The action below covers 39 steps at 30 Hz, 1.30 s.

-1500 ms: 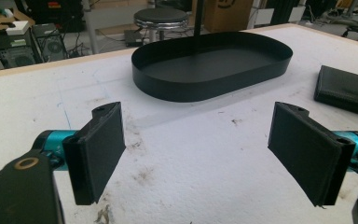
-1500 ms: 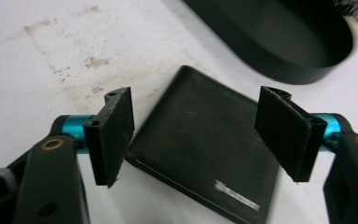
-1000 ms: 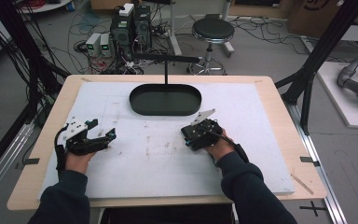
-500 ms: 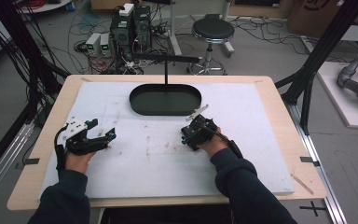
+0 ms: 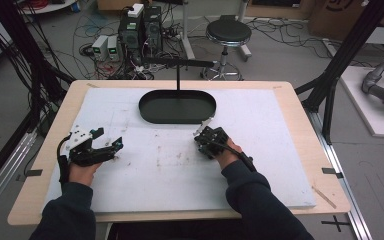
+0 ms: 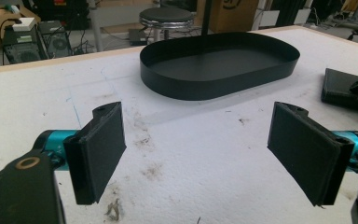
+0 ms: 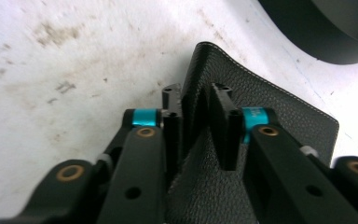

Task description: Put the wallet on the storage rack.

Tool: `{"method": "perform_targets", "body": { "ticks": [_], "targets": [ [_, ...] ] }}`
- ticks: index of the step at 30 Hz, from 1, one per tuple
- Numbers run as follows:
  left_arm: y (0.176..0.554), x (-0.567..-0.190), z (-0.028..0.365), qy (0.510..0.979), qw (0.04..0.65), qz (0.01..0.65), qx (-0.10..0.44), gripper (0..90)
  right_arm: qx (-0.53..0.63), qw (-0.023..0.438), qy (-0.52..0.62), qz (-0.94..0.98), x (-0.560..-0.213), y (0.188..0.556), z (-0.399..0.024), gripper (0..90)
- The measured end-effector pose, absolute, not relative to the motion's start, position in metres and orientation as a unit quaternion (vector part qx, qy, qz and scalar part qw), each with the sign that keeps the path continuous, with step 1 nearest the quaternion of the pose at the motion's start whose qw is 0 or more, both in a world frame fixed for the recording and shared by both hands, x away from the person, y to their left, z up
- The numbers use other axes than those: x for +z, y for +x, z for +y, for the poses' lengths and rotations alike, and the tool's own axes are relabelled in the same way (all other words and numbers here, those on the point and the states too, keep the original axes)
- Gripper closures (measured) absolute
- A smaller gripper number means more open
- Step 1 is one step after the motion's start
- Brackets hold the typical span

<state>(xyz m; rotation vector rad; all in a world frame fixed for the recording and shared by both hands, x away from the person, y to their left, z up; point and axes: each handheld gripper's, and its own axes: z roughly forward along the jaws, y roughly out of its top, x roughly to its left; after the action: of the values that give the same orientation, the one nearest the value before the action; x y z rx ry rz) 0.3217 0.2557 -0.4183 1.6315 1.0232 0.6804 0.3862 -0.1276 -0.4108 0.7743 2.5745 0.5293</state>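
Note:
A black leather wallet (image 7: pixel 270 100) lies flat on the white table top, just in front of a black oval tray (image 5: pixel 177 120). My right gripper (image 7: pixel 196 100) points down at it. Its jaws have just been closing and now pinch a raised fold of the leather between the pads. From above, the right gripper (image 5: pixel 202 141) hides most of the wallet. My left gripper (image 6: pixel 200 149) hovers low over the table at the left (image 5: pixel 111 140), open wide with nothing between its pads (image 6: pixel 102 149).
The tray (image 6: pixel 214 86) holds nothing and stands at the back middle of the white board (image 5: pixel 280 165). A black stand with a crossbar (image 5: pixel 177 62) rises behind it. The wooden table edge (image 5: pixel 325 150) frames the board; a stool (image 5: pixel 228 32) and cables lie beyond.
The right hand has shifted a little to the left, down onto the wallet. The left hand and gripper have stayed where they were.

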Motion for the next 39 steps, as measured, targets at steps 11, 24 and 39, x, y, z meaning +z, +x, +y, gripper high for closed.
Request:
{"method": "perform_targets", "body": {
  "ticks": [11,24,39],
  "targets": [
    [0.322,-0.419,0.256,0.682,0.521,0.428,0.283,19.1,0.326,0.174,0.334,0.867,-0.369,0.394,-0.183,83.4],
    [0.323,-0.419,0.255,0.683,0.521,0.427,0.283,19.2,0.379,0.16,0.414,0.812,-0.348,0.395,-0.248,84.8],
    [0.322,-0.419,0.256,0.683,0.52,0.427,0.284,19.3,0.368,0.217,0.481,0.766,-0.353,0.41,-0.295,84.0]
  ]
}}
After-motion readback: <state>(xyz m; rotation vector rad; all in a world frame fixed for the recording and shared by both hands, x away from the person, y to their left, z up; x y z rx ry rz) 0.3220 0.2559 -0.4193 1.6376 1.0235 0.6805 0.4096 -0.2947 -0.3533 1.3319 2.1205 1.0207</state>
